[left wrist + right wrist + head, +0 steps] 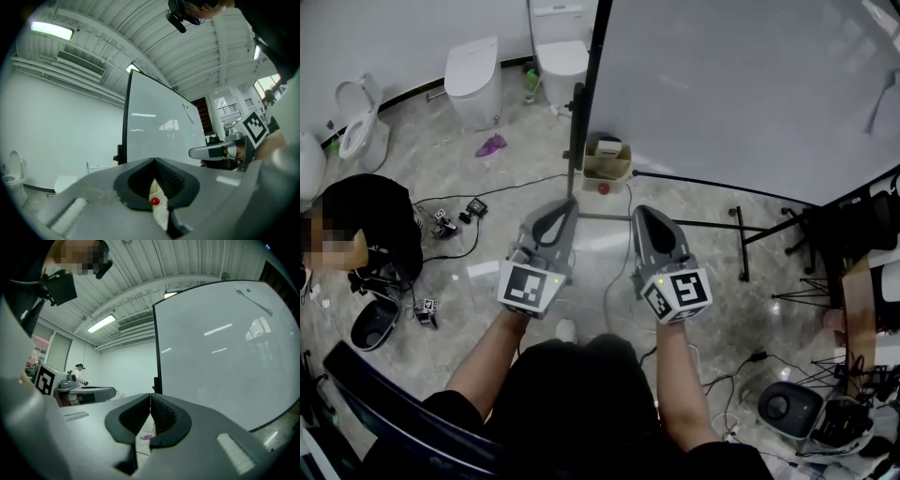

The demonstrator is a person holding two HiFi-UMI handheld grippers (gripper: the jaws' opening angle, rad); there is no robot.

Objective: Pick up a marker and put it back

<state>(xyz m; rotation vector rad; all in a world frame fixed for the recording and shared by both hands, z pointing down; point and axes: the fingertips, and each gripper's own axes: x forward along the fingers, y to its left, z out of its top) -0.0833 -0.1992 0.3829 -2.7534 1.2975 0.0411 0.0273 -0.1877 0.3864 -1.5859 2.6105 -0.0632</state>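
Observation:
I cannot make out a marker for certain. A thin grey stick [253, 301] lies high on the whiteboard [741, 84]; whether it is a marker I cannot tell. My left gripper [572, 201] and right gripper [638, 211] are held side by side at waist height, pointing at the board's black stand post [586, 103]. Both are shut with nothing between the jaws. In the left gripper view the left gripper [154, 161] has its jaws meeting at the tip, and the right gripper [150, 396] looks the same in its own view.
A small cardboard box [607, 161] and a red ball [603, 187] lie on the floor by the stand's foot. Toilets [472, 80] line the far wall, and a purple scrap [491, 145] lies near them. A person [356, 234] crouches at the left. Cables and gear lie at the right [787, 405].

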